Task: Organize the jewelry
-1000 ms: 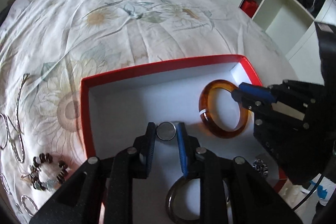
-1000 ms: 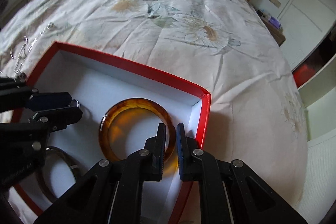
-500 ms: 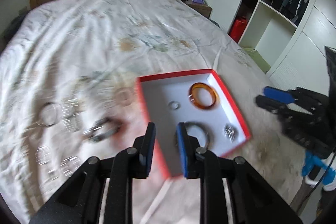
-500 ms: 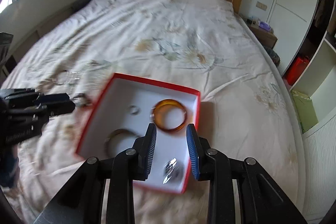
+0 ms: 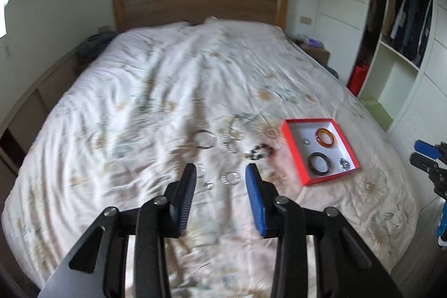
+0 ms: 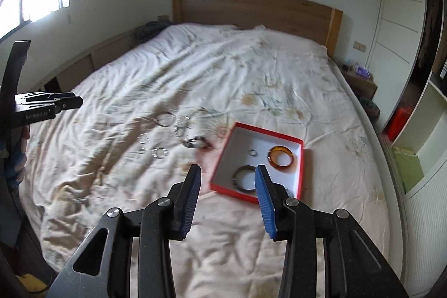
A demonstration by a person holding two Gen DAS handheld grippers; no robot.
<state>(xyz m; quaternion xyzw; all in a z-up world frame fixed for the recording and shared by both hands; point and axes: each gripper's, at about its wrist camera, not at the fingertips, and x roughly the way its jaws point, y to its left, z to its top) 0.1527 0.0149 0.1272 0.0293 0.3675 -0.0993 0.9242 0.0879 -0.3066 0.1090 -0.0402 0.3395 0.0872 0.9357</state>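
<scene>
Red-walled, white-lined shallow square cardboard box (image 5: pixel 293 155) (image 6: pixel 301 158) lies flat on the floral cream bedspread (image 5: pixel 156 91) (image 6: pixel 223 69), one corner turned toward the wooden headboard (image 5: pixel 195 4) (image 6: pixel 251 10). Inside, flat: translucent amber bangle (image 5: pixel 326 137) (image 6: pixel 280 156), dark grey bangle (image 5: pixel 320 161) (image 6: pixel 242 175), small silver ring (image 5: pixel 306 142) (image 6: pixel 252 153). Blurred silver pieces lie loose beside the box. Left gripper (image 5: pixel 220 194) wide apart, empty, clear above the bedspread. Right gripper (image 6: pixel 227 197) likewise wide, holding nothing.
</scene>
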